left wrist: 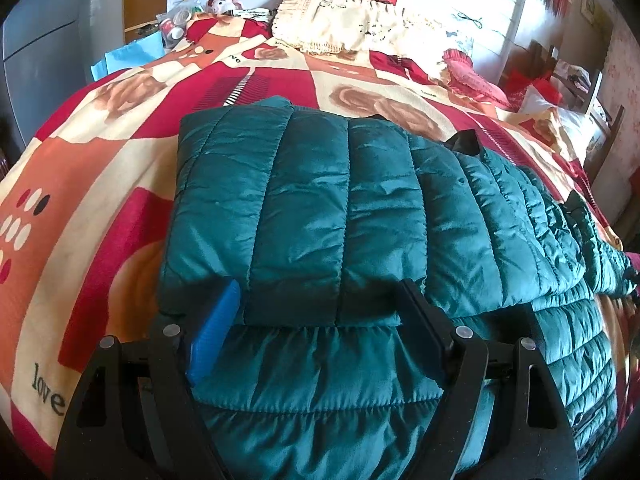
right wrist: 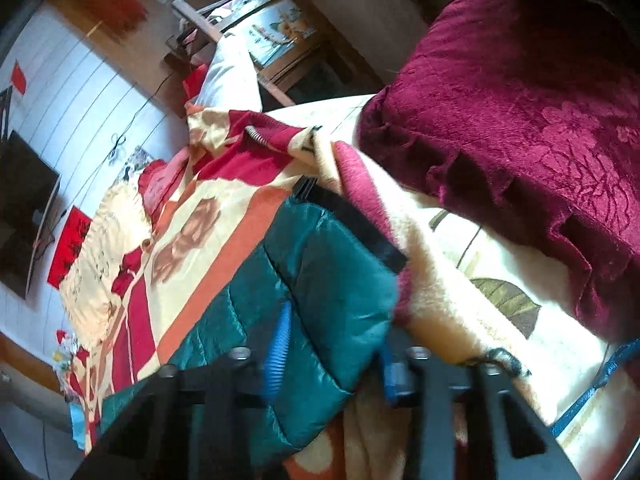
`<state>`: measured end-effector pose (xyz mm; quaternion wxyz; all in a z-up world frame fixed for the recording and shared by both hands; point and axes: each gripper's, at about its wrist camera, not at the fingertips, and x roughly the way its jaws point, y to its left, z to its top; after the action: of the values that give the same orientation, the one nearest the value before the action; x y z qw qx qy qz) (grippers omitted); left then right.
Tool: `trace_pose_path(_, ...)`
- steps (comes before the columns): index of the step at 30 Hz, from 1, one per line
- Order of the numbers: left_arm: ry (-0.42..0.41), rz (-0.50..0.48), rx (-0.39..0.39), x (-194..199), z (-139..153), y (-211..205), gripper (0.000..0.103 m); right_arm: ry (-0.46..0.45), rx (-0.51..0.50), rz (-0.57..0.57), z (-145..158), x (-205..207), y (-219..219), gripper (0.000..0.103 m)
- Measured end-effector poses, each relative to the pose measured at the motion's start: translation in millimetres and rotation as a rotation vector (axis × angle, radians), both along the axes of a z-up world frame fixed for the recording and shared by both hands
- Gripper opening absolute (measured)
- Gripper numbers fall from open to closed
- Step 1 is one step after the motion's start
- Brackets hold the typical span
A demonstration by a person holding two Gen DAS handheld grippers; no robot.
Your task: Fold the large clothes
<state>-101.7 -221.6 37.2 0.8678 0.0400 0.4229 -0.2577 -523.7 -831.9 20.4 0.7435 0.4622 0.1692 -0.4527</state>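
Partly blurred | right gripper [right wrist: 332, 352] pinching teal jacket [right wrist: 320, 280] | cuff hidden

Quilted teal jacket [left wrist: 340, 208]; bedspread [left wrist: 100, 184] checked red, orange, cream with brown roses; maroon floral-embossed cushion [right wrist: 520, 120] at 2 o'clock.

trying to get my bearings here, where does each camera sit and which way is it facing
Left wrist: sits on the left tool, looking down along the bed at the folded teal puffer jacket and cream pillow; its two fingers, spread wide, show with a fold of the jacket between them.
Right wrist: sits on the right tool, rolled sideways, looking at a jacket part with a black band and the maroon cushion; its fingers show, pinching the jacket.
Shared: jacket, patterned red and cream bedspread, white panelled wall.
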Motion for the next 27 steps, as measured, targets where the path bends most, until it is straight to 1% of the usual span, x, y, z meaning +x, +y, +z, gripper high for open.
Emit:
trace_pose_path(1,0.001,0.0,-0.001,0,0,0,0.08,-0.006,-0.003,0.003,1,-1,0,0.023)
trace_pose_path(3,0.002,0.0,-0.003,0,0,0,0.08,0.017,-0.033,0.024,8,1,4,0.016)
trace_pose_path(5,0.003,0.0,-0.004,0,1,0,0.08,0.027,-0.055,0.048,17,3,10,0.013)
trace_pose_path(7,-0.003,0.001,-0.004,-1,2,0,0.08,0.008,-0.074,0.071,27,5,16,0.012)
trace_pose_path(11,-0.029,-0.007,0.006,-6,6,-1,0.08,-0.021,-0.132,0.156,54,14,40,0.011)
trace_pose_path(15,-0.081,-0.014,0.011,-14,18,0,0.08,-0.033,-0.167,0.246,74,33,65,0.01)
trace_pose_path(19,-0.121,-0.018,0.004,-19,29,3,0.08,-0.035,-0.185,0.347,88,63,94,0.01)
trace_pose_path(23,-0.116,-0.013,-0.006,-16,32,8,0.08,-0.018,-0.187,0.464,92,101,128,0.01)
trace_pose_path(27,-0.114,0.0,-0.02,-16,36,14,0.08,0.006,-0.191,0.571,90,144,162,0.01)
